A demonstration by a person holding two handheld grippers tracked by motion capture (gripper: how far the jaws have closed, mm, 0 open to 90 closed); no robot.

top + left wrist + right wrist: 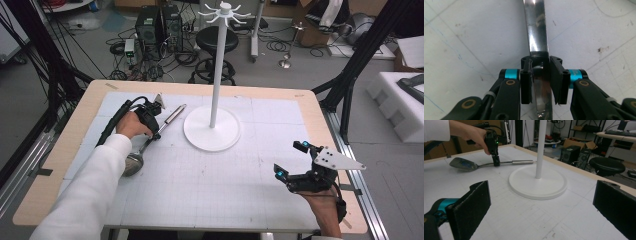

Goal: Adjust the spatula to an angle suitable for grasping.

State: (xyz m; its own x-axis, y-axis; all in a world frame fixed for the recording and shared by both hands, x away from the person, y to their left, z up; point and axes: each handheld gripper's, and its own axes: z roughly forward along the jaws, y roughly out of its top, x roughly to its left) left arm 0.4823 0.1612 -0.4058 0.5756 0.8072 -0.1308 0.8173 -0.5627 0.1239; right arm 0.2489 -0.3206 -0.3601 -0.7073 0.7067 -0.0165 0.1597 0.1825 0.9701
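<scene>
Left claw (541, 77) is down on the ladle (150, 142), pads on either side of the flat metal shank. In the left gripper view both pads look to be touching the steel, so I read it as clamped, or within a hair of it. Grip point is mid-handle, between the bowl and the thicker cylindrical end.

The ladle lies flat on the desk (200, 200), left of centre. Its bowl is toward the person, and the handle tip points at the white stand (212, 127) and stops just short of the base.

Right claw (292, 160) is wide open with nothing in it, parked near the right edge of the desk, well apart from everything.

Step in hand, as I judge it: pick-up of the ladle, grasp just being made, no lift yet. The stand has hooks (225, 12) at the top, so hanging the ladle there looks like the goal.

Next move needs a firm clamp first, because the shank is slick and narrow and could pivot. Then a straight lift, keeping the bowl end from swinging into the pole.
</scene>
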